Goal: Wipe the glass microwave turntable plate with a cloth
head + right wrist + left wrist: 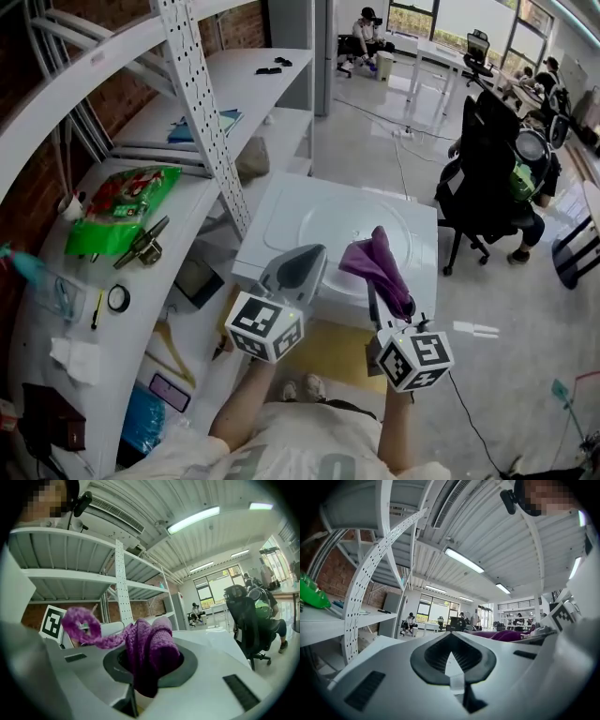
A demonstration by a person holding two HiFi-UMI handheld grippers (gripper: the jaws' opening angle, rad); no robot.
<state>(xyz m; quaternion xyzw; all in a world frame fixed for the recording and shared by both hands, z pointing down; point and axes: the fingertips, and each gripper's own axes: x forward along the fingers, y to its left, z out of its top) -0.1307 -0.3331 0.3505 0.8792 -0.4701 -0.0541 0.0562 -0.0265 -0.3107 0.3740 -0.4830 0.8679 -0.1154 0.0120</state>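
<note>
My right gripper (pixel 394 314) is clamping the purple cloth (pixel 375 262), left gripper (pixel 298 267) closed, empty; I'd press it flat across the glass plate (pixel 328 220).

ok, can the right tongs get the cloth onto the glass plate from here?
Probably yes. The right tongs, shut on the purple cloth, hang at the near edge of the glass plate, which lies flat on the white top with nothing in between.

The cloth (pixel 150 651) is coarse purple knit; the turntable plate (pixel 345 221) clear, smooth glass; the shelf upright (pixel 202 112) white perforated metal.
</note>
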